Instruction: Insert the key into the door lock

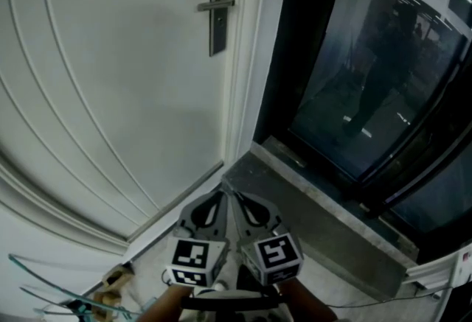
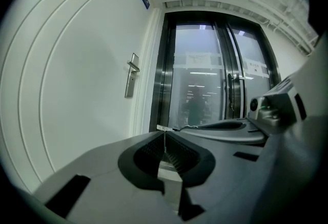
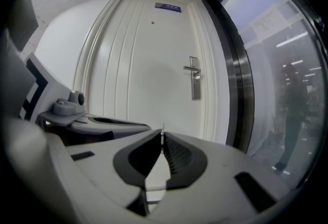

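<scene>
Left gripper (image 2: 164, 132): jaws pressed together, pinching a thin pale sliver at the tips, likely the key (image 2: 161, 127).
Right gripper (image 3: 162, 135): jaws together, nothing clearly held.
Door lock (image 1: 219, 24): well apart, ahead.
Risk: shallow tip pinch, so twisting or dropping at the keyhole.

Those two handheld units are basically twins. The left gripper (image 1: 222, 195) and right gripper (image 1: 236, 197) both have pale grey plastic shells that taper to a point, with black scooped-out hollows lined by ribbed black pads (image 2: 182, 154). There are dark rectangular slots (image 2: 66, 195) in the shells too. The left cube (image 1: 195, 260) and right cube (image 1: 276, 254) are each covered in black-and-white square markers, and a small round knob (image 3: 76, 98) sticks out the side.
</scene>
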Demonstrator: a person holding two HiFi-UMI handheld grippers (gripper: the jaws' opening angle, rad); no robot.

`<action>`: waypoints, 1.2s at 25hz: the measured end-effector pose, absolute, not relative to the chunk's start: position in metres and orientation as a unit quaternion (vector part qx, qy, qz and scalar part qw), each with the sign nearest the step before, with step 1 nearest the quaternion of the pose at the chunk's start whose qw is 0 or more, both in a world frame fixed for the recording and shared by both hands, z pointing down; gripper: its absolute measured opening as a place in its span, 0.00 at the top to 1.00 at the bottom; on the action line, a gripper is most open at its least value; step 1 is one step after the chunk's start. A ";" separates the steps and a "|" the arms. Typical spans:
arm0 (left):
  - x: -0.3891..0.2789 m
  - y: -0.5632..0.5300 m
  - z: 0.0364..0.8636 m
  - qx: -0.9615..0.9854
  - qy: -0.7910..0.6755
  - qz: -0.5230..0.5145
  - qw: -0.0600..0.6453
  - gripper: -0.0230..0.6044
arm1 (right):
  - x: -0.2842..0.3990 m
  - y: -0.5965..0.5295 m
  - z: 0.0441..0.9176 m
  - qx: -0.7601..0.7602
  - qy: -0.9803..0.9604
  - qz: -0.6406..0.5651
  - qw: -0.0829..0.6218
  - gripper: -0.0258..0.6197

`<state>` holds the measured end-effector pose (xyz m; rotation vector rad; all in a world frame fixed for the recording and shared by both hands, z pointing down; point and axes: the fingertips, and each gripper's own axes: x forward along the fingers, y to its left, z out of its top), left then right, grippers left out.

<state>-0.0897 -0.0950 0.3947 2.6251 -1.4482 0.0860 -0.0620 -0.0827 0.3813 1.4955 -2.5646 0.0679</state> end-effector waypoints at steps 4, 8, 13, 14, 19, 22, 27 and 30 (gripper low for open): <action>-0.082 -0.115 0.394 0.869 -0.487 0.032 0.075 0.93 | -0.055 -0.105 0.382 0.495 -0.865 0.020 0.081 0.93; -0.070 -0.140 0.399 0.865 -0.494 0.038 0.076 0.93 | -0.044 -0.129 0.382 0.485 -0.870 0.022 0.085 0.93; -0.050 -0.176 0.392 0.855 -0.509 0.046 0.087 0.93 | -0.025 -0.168 0.380 0.472 -0.877 0.021 0.084 0.93; -0.047 -0.184 0.391 0.853 -0.513 0.047 0.087 0.93 | -0.021 -0.175 0.379 0.469 -0.879 0.019 0.085 0.93; -0.028 -0.221 0.388 0.843 -0.531 0.051 0.069 0.93 | 0.000 -0.211 0.371 0.453 -0.887 0.005 0.087 0.93; -0.015 -0.237 0.383 0.837 -0.540 0.052 0.072 0.93 | 0.012 -0.231 0.369 0.442 -0.893 -0.002 0.090 0.93; 0.000 -0.269 0.380 0.826 -0.557 0.060 0.065 0.93 | 0.027 -0.261 0.362 0.418 -0.902 -0.034 0.105 0.93; 0.006 -0.283 0.378 0.818 -0.569 0.064 0.059 0.95 | 0.033 -0.274 0.360 0.403 -0.906 -0.057 0.114 0.93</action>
